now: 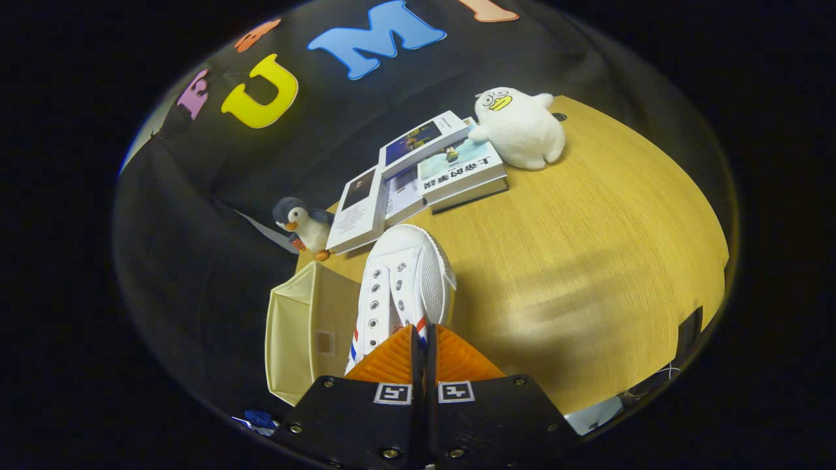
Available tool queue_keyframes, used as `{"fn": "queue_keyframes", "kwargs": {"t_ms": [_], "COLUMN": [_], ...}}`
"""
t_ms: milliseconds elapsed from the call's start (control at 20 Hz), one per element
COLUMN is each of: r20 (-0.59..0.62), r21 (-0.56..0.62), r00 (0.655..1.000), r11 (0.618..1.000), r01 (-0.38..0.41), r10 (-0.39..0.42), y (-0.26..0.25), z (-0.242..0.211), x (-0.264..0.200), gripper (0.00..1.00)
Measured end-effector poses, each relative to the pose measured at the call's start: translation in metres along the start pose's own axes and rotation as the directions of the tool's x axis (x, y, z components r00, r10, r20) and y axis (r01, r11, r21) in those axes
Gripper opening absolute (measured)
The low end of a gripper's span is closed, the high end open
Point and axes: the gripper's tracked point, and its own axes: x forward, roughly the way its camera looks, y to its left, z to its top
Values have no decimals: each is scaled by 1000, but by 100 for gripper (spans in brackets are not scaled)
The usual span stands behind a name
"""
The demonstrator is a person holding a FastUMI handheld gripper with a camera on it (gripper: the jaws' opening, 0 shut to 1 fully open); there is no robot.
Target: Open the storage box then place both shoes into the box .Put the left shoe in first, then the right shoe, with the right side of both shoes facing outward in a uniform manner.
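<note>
Between the orange fingers (392, 356) of the gripper (421, 339), a white shoe (405, 281) is pinched tight, just beside the open storage box (304, 326) on the table (588, 261).

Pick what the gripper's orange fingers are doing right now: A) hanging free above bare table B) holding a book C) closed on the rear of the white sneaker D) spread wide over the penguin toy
C: the gripper has its orange fingers pressed nearly together with the white sneaker's rear pinched between them, toe pointing away, beside the open beige storage box.
</note>
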Motion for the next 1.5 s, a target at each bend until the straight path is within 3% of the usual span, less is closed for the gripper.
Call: {"fn": "queue_keyframes", "kwargs": {"t_ms": [500, 850, 950, 1100, 1500], "r20": [-7, -57, -4, 69, 246], "r21": [-149, -299, -314, -335, -394], "r00": [990, 998, 998, 995, 965], "r11": [979, 953, 947, 941, 919], "r01": [-138, -50, -64, -48, 16], "r10": [139, 34, 66, 76, 88], "y": [131, 151, 166, 168, 109], "z": [-13, -61, -54, -33, 23], "x": [9, 49, 46, 31, -38], "gripper": [0, 1, 30, 99, 98]}}
